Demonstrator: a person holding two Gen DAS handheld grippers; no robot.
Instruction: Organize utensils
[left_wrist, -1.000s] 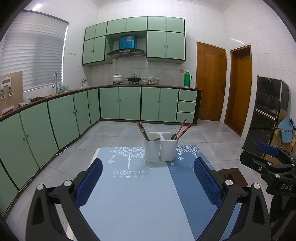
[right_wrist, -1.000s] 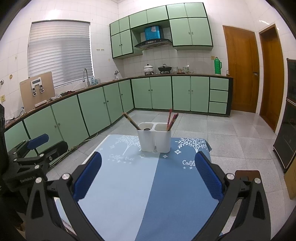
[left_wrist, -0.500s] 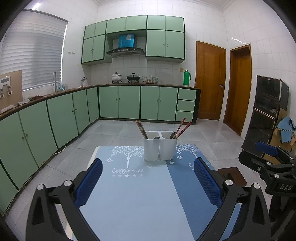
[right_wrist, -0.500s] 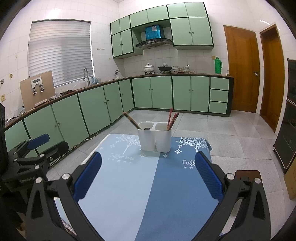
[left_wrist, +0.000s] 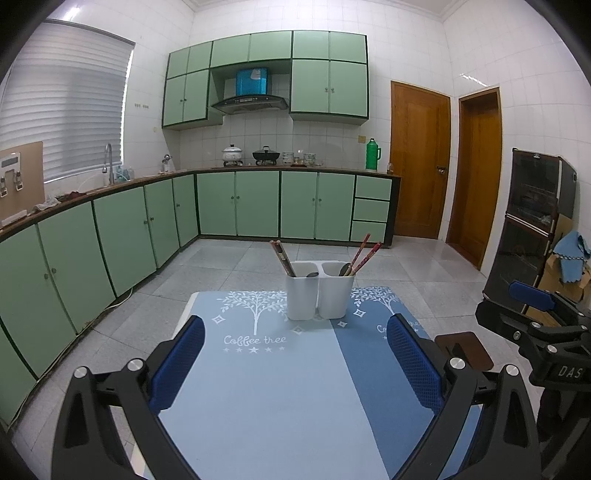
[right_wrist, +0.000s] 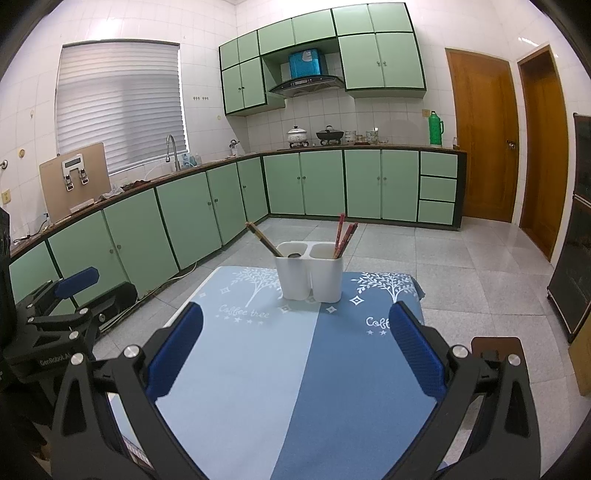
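Gaping wide, each gripper (left_wrist: 295, 363) (right_wrist: 295, 350) empty.

Green-cabinet kitchen around a blue-clothed counter

A two-tone blue tablecloth printed with white trees (left_wrist: 280, 387) covers the near counter. Far off, pale green base cabinets (left_wrist: 258, 208) run along the left and back walls, with matching green wall cupboards (left_wrist: 328, 86) above a black range hood (left_wrist: 250, 103). A white lidded pot (left_wrist: 232, 153) and a black wok (left_wrist: 265, 154) sit on the far worktop, a green thermos flask (left_wrist: 372, 154) to their right. Two brown wooden doors (left_wrist: 419, 162) stand at far right; a white slatted window blind (right_wrist: 120, 105) hangs at left.
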